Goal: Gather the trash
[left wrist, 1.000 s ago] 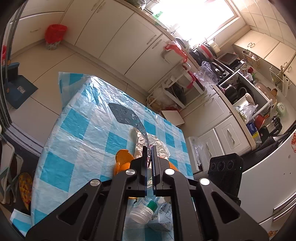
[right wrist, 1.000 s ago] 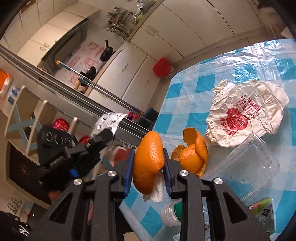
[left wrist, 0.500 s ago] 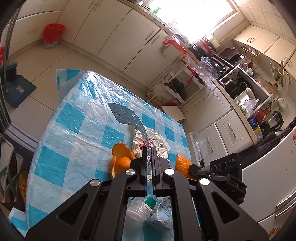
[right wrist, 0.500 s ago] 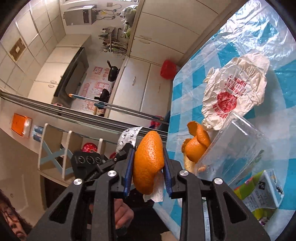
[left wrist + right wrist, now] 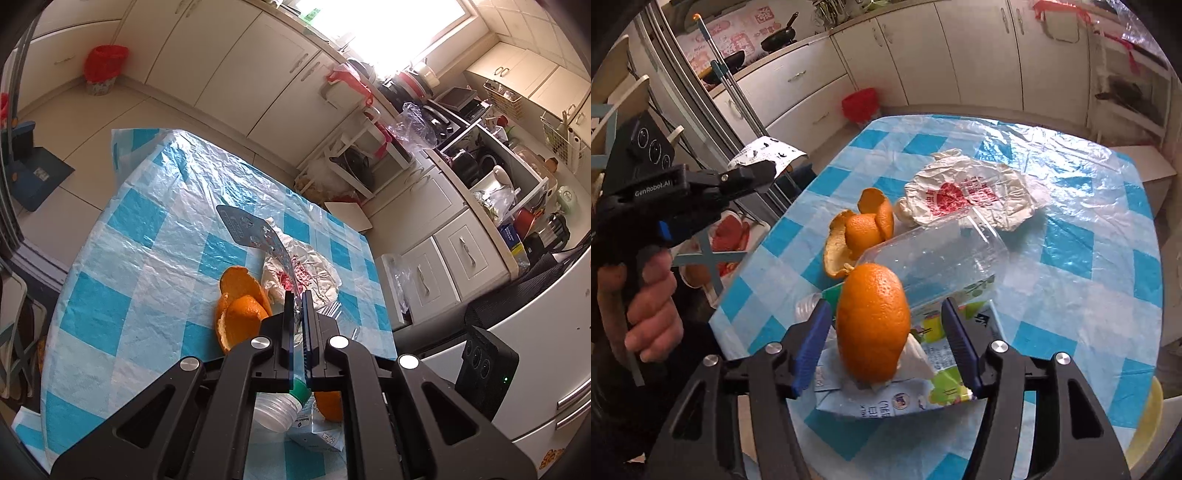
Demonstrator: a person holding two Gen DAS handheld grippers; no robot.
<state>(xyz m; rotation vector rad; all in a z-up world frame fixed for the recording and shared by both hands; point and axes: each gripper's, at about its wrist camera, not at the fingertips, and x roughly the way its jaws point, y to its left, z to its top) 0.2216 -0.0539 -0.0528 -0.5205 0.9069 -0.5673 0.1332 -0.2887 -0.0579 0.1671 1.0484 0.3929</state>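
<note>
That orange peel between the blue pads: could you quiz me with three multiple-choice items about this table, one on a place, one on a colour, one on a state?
1. The orange peel piece rests on:
A. a drink carton
B. the floor
C. a plate

2. The table cover is checked:
A. red and white
B. blue and white
C. green and yellow

3. The right hand-held gripper is:
A. shut on the peel
B. open
C. out of view

Answers:
1 A, the carton lies under it.
2 B, blue squares show.
3 B, gaps show between both pads and the peel.
</note>
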